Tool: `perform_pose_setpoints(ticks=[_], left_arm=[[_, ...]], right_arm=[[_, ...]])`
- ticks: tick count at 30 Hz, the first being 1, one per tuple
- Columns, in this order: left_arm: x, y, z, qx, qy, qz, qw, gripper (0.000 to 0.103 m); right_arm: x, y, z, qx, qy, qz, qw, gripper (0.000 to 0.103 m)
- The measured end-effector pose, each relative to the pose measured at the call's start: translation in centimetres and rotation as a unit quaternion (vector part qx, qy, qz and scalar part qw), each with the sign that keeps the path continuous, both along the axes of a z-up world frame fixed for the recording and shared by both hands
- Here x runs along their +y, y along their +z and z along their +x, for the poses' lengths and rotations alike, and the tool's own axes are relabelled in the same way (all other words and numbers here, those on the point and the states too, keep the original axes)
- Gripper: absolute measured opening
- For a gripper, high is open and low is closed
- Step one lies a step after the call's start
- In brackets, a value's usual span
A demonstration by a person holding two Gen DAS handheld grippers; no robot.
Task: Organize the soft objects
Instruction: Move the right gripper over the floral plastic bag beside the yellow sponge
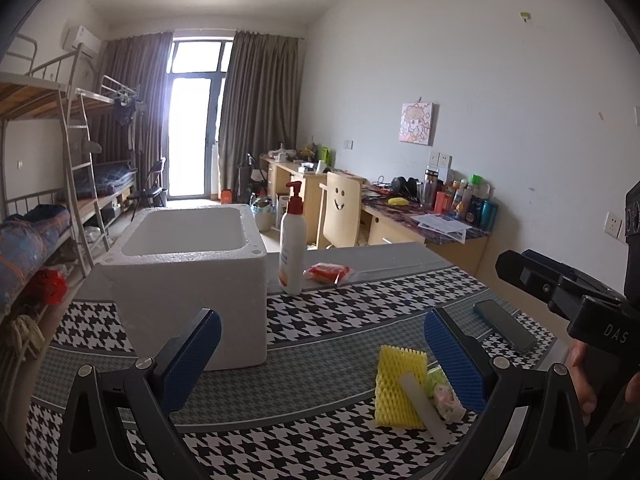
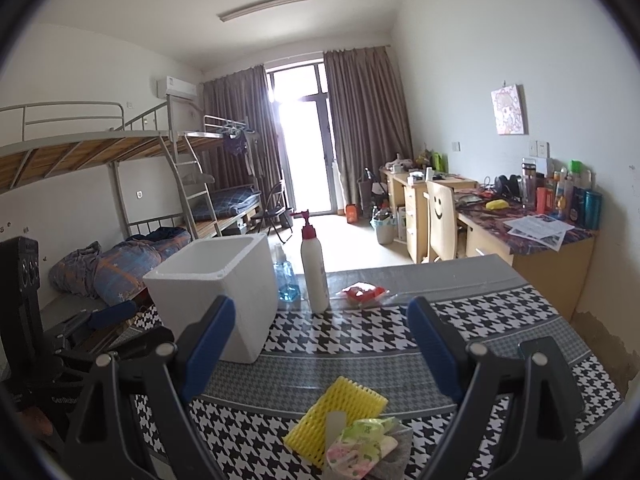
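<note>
A yellow foam net lies on the houndstooth tablecloth, with a pale strip across it and green and pink soft packets at its right side. A white foam box, open at the top, stands at the left. My left gripper is open and holds nothing, its right pad beside the packets. In the right wrist view my right gripper is open above the foam net and the packets, apart from them. The foam box is ahead on the left.
A pump lotion bottle and a red packet sit behind the box, with a blue bottle beside them. A dark phone lies at the table's right. Bunk beds stand at the left, desks and a chair at the right.
</note>
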State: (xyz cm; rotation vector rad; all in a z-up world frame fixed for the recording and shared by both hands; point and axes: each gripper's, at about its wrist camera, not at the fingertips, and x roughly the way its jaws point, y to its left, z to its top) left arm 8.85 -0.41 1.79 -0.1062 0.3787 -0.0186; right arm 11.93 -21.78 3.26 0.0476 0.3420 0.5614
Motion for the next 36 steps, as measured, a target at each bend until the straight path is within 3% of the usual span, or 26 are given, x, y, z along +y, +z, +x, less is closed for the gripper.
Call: perform_pose_setpoints(ticks=[19,36], left_arm=[[-0.6,-1.4,0.7,0.02,-0.023,-0.022,0.9993,0.102],[-3.2,-4.0,2.1,0.057,-0.055,-0.003,0.9969,0.102]], right_arm=[[-1.3,-1.4,-0.7,0.018,-0.026,-0.002,1.0,0.09],[-3.4,-3.1,-0.8,0.039,-0.049,-0.004,0.998,0.09]])
